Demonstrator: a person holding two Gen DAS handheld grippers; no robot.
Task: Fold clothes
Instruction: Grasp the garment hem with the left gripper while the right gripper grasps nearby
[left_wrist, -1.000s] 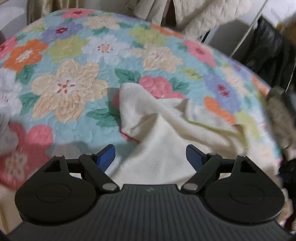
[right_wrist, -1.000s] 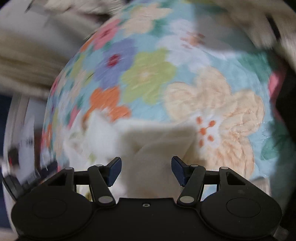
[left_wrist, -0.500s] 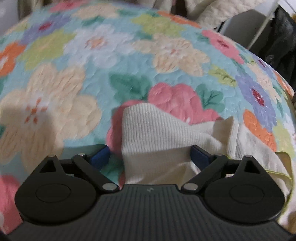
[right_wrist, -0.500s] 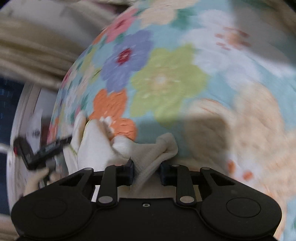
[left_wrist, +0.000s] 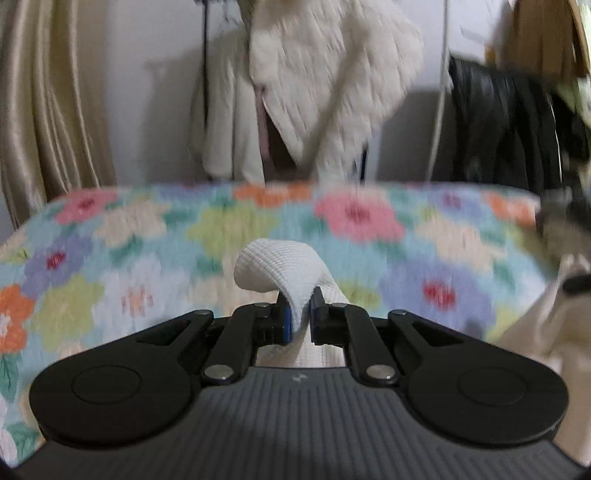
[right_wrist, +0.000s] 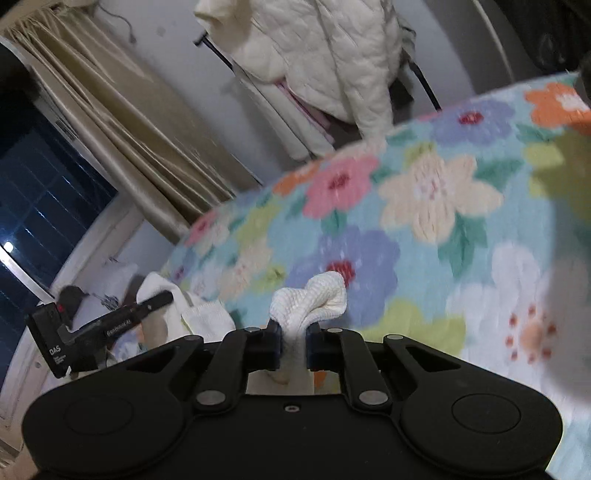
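A cream ribbed knit garment (left_wrist: 275, 267) is pinched at one corner by my left gripper (left_wrist: 300, 321), which is shut on it; the fabric curls over above the blue pads. My right gripper (right_wrist: 293, 341) is shut on another bunched corner of the same cream garment (right_wrist: 314, 295). Both corners are lifted above the floral quilt (left_wrist: 147, 251) (right_wrist: 424, 221). In the right wrist view the other gripper (right_wrist: 103, 328) shows at the far left with more cream cloth hanging under it. The rest of the garment is hidden below the gripper bodies.
A white quilted jacket (left_wrist: 325, 74) (right_wrist: 325, 55) hangs behind the bed. Beige curtains (left_wrist: 48, 103) (right_wrist: 122, 122) and a dark window (right_wrist: 40, 192) stand at the left. Dark clothing (left_wrist: 517, 125) hangs at the right.
Both grippers went from open to shut on corners of the cream garment, the right one first. Both have since lifted and tilted up, so the wall and hanging jacket now show.
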